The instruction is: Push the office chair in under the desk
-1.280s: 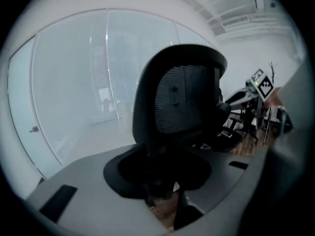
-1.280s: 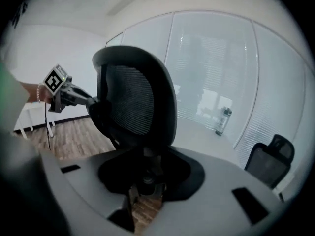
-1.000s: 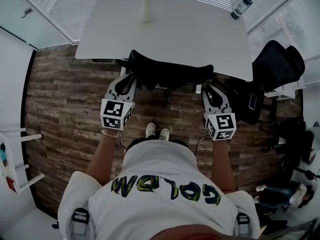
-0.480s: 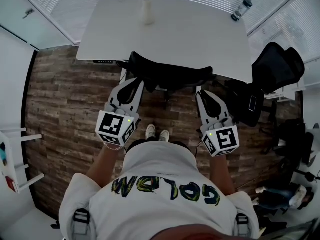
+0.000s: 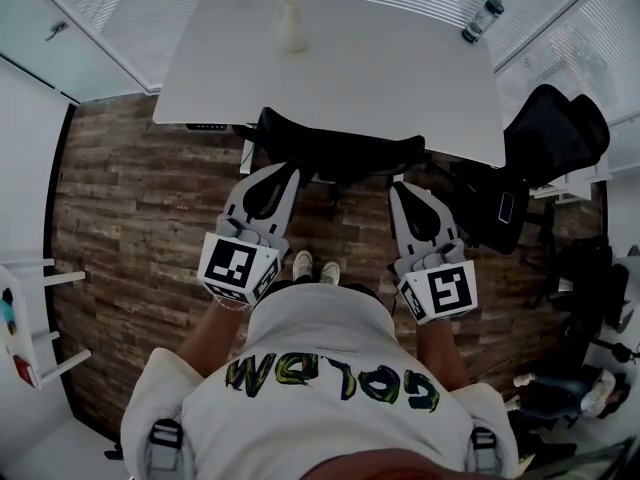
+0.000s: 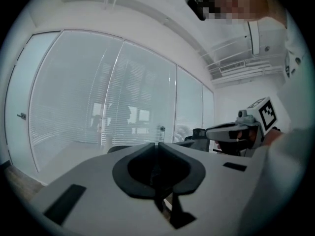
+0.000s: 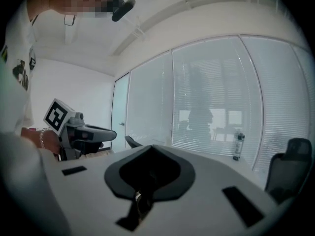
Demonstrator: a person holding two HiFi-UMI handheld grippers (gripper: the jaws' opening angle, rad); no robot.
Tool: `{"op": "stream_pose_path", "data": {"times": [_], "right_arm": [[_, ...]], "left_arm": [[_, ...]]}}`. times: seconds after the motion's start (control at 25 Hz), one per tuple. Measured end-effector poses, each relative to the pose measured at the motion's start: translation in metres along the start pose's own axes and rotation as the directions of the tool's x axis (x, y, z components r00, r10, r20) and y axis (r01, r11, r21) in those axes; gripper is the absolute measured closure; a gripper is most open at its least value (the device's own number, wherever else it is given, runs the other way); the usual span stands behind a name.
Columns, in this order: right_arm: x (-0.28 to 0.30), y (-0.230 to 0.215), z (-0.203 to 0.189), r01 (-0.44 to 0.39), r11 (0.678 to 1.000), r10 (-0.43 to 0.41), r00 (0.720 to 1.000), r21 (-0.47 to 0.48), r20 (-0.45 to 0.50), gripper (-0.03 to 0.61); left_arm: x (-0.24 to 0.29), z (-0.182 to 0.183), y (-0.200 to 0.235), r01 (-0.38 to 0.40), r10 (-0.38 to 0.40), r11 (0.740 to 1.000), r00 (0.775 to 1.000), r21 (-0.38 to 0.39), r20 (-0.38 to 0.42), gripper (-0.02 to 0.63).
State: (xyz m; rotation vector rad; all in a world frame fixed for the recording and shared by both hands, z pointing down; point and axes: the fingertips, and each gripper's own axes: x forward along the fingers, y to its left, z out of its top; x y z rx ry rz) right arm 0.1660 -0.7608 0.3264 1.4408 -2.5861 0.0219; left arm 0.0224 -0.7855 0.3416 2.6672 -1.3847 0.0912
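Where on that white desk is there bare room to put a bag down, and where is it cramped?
Most of the desk is bare: the wide stretch between the pale container at its far edge and the bottle at the far right corner. The near edge is crowded by the office chair; another black chair stands to its right.

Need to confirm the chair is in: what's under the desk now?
The office chair shows its backrest at the near edge of the desk. The desktop covers its seat and base, so how far in it sits cannot be seen.
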Motion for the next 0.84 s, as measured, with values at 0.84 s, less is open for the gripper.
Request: {"op": "stream_pose_path", "data": {"times": [0.84], "right_arm": [[-0.001, 0.003, 0.008, -0.005, 1.000, 0.005, 1.000, -0.021, 0.014, 0.568]], "left_arm": [[0.004, 0.001, -0.018, 0.039, -0.038, 0.999, 0.999, 0.019, -0.005, 0.583]]}}
